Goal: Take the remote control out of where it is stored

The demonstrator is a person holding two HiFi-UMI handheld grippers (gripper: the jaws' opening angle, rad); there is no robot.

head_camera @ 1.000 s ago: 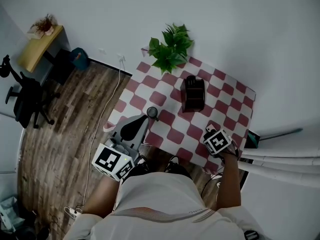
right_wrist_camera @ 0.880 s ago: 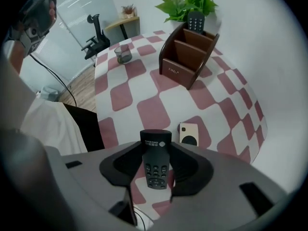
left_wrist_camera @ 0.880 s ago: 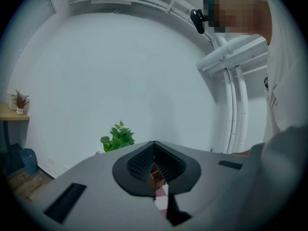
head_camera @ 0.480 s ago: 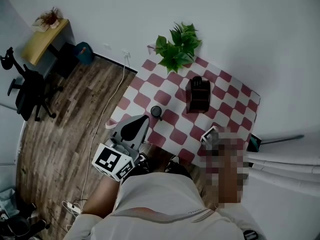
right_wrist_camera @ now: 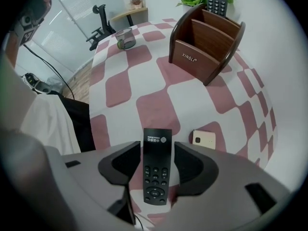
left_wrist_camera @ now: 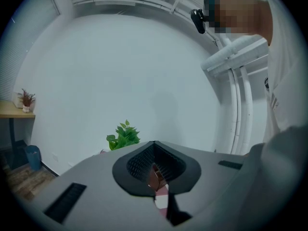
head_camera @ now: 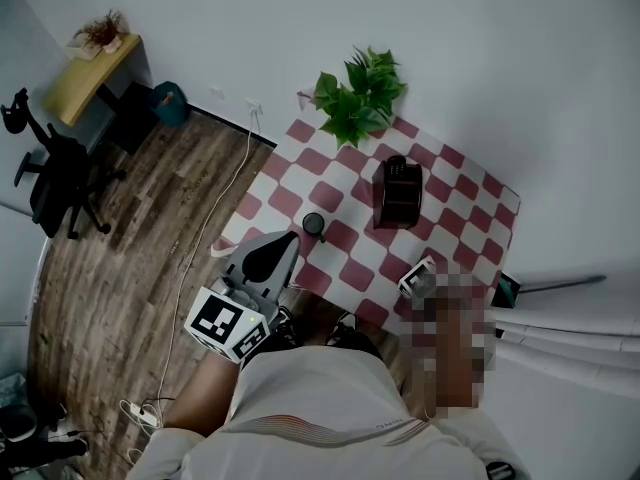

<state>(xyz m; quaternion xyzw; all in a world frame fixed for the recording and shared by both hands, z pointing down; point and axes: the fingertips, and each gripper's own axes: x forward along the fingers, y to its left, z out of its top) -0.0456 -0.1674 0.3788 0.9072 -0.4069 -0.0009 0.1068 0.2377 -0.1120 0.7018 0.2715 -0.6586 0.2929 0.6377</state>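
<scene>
Out of the brown wooden organiser (right_wrist_camera: pixel 204 37), the slim black plastic remote control (right_wrist_camera: pixel 156 177) lies by the front edge of the red-and-white checked tabletop (right_wrist_camera: pixel 159 105), between the jaws of my right gripper (right_wrist_camera: pixel 158 150), which have just been opening and do not press it, while my left gripper (left_wrist_camera: pixel 155 170) hangs closed and empty; only the pull-back remains, I judge.

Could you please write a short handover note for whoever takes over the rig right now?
Left gripper: shut, empty, held level.
Right gripper: pointing down, jaws have just been opening, apart either side of the black remote.
That remote lies flat on the checkered table; a second remote stands in the wooden holder.
Done: remote out, set down.
Left: probably lift the right gripper clear.
</scene>
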